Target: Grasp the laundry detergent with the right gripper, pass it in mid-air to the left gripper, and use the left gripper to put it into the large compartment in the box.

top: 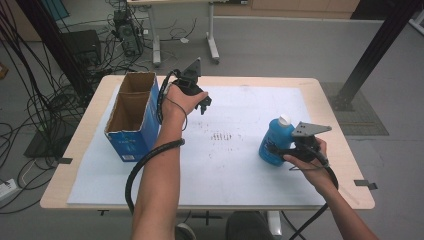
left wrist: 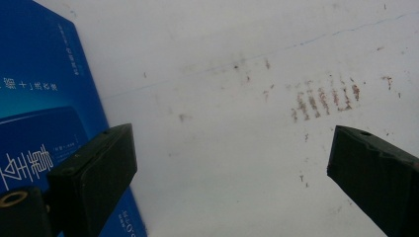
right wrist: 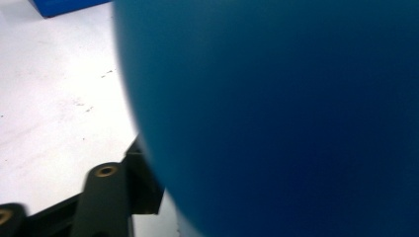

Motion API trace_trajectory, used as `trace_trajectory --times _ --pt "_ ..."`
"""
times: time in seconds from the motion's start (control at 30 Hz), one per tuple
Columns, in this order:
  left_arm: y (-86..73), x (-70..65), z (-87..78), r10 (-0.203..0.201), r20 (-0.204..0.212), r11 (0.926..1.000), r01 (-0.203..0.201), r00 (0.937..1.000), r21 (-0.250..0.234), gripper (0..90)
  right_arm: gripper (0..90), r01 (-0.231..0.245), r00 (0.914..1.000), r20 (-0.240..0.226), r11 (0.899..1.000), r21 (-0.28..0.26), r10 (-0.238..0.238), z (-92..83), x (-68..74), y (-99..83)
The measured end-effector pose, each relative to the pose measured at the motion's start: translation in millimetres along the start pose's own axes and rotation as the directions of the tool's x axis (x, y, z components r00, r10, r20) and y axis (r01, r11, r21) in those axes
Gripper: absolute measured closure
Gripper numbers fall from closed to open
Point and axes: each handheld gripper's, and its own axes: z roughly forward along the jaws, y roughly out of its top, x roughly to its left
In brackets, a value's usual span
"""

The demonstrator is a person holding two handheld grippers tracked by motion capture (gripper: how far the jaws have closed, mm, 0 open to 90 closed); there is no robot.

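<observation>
one blue bottle [top: 274,141] | rigid, slick plastic, likely light | right gripper [top: 278,148] pinching its lower body | left gripper [top: 204,104] spread, idle | grip mid-body safest

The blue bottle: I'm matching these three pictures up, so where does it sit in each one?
High view: blue bottle at right on the white mat, in the right gripper.
Left gripper view: not in it.
Right gripper view: bottle close up, across the centre and right.
Shared landmark: the blue carton.
</observation>
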Motion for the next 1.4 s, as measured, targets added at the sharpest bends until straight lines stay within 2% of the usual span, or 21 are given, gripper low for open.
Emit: trace_trajectory --times 0.53,1.4 --pt "0.4 1.0 -3.6 -0.001 -0.009 1.0 0.001 1.0 -0.002 5.4 41.6 -0.015 0.9995 -0.028 1.0 -0.008 0.014 0.2 -3.4 -1.4" --pt "-0.2 -1.9 -8.0 0.004 -0.016 1.0 -0.004 0.9999 -0.007 5.4 42.4 -0.019 0.9992 -0.035 1.0 -0.003 0.019 0.1 -4.1 -1.0"
